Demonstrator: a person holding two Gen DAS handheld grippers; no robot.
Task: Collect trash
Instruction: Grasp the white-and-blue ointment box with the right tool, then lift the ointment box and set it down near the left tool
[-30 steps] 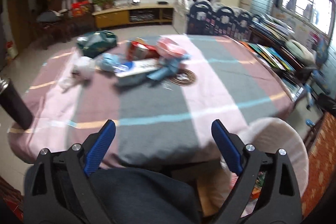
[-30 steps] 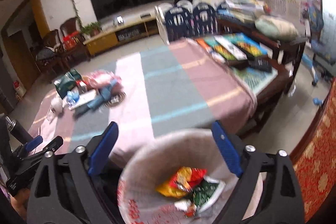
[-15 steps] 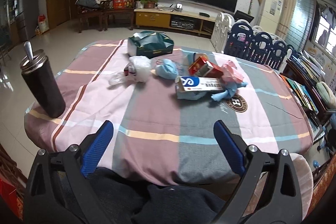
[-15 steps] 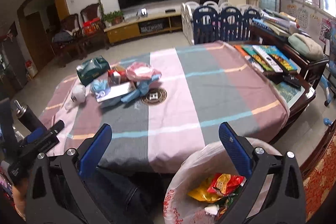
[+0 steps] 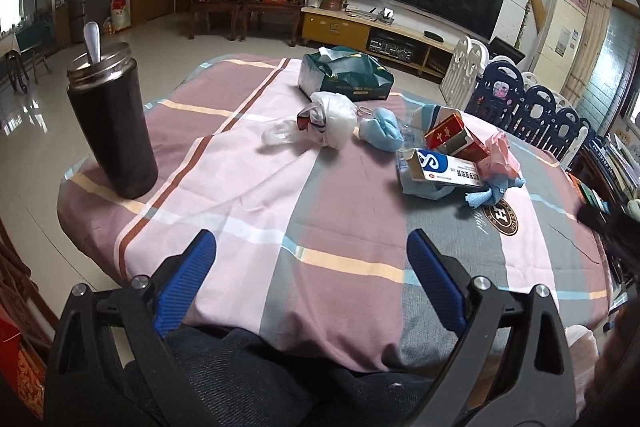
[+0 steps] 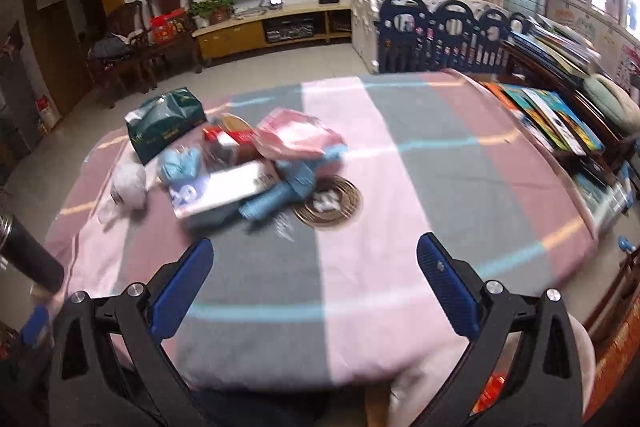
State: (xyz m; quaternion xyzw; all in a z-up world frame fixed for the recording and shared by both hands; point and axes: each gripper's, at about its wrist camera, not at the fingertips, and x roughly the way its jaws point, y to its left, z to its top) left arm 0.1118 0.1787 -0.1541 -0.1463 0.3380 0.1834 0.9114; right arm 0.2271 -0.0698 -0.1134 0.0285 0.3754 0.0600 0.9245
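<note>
Blue pads spread wide, I'm reaching for trash.

I'm holding both grippers, left (image 5: pixel 310 253) and right (image 6: pixel 314 261), empty over the tablecloth (image 5: pixel 248 195); trash pile (image 6: pixel 244 163) lies beyond, toothpaste box (image 5: pixel 446 169) nearest.

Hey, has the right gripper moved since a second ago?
Yes. The right gripper has swung from over the white trash bag to over the table, toward the trash pile.
</note>
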